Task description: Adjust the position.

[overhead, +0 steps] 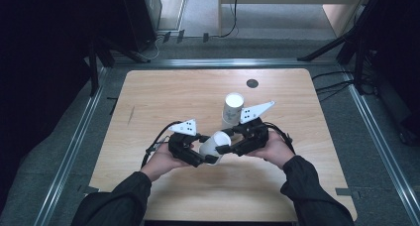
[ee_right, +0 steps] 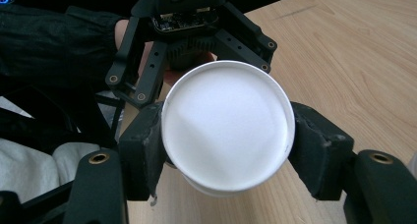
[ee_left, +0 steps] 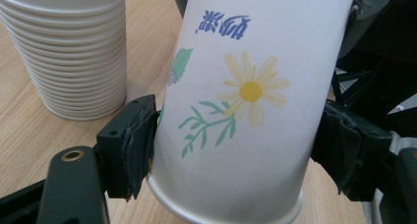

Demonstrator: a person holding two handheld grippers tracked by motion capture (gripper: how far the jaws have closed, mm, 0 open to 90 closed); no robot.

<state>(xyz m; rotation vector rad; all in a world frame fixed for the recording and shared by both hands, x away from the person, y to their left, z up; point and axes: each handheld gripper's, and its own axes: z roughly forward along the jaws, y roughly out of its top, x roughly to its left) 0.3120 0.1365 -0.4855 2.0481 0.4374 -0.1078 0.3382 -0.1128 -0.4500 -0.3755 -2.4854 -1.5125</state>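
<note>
Fingers (ee_left: 130,145) of the left gripper (overhead: 198,151) press against both sides of a single paper cup (overhead: 214,144), holding it tilted above the wooden surface (overhead: 148,97). In the left gripper view the cup (ee_left: 251,101) stands between the two black pads, one on its left wall and one on its right, with a yellow daisy, green leaves and blue writing printed on its side; the rolled rim is the end nearest the camera.

To the right of that cup, the right gripper (overhead: 229,147) meets it from the other side. In the right gripper view its own fingers (ee_right: 142,145) sit closed against the cup (ee_right: 228,130) at left and right, and the white flat bottom of the cup faces the camera. Beyond the cup in that view the left gripper (ee_right: 192,32) shows, with a hand behind it and a dark sleeve (ee_right: 54,37) further left.

So both grippers hold the same cup, which hangs in the air between the two hands, just above the near half of the surface.

Behind the held cup, and a little to its right in the high view, a stack of paper cups (overhead: 232,109) stands upright on the surface. In the left gripper view the stack (ee_left: 69,52) appears left of the held cup, mouths downward with many rims layered, apart from it.

Farther back than the stack, a small dark round disc (overhead: 252,83) lies near the far edge of the surface.
</note>
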